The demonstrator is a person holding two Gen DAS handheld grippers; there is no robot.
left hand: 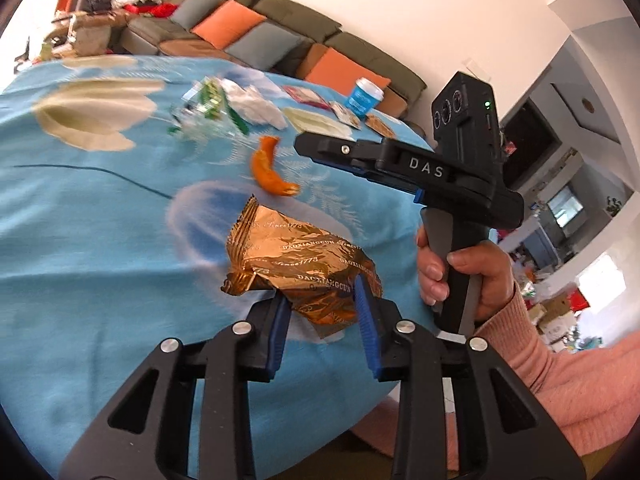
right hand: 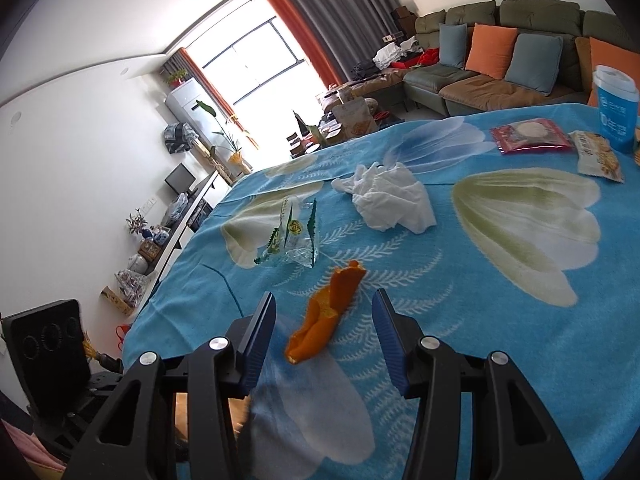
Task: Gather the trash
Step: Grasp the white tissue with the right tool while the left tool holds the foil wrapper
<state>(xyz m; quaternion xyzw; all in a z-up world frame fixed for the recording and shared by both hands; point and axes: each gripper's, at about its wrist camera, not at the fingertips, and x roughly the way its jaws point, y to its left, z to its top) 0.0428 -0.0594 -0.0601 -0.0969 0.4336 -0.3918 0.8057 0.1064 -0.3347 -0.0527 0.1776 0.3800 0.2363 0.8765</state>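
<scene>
Two grippers: left gripper (left hand: 322, 312) pinches gold wrapper (left hand: 296, 264); right gripper (right hand: 324, 340) spread around orange peel (right hand: 324, 312).

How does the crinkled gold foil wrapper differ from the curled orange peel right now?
The crinkled gold foil wrapper is shiny printed foil, while the curled orange peel is matte fruit skin. The wrapper sits clamped between the left gripper's blue fingers; the peel lies loose on the blue flowered tablecloth, between the right gripper's spread fingers, ungripped. The wrapper is broad and crumpled; the peel is a narrow strip. Both are trash.
</scene>
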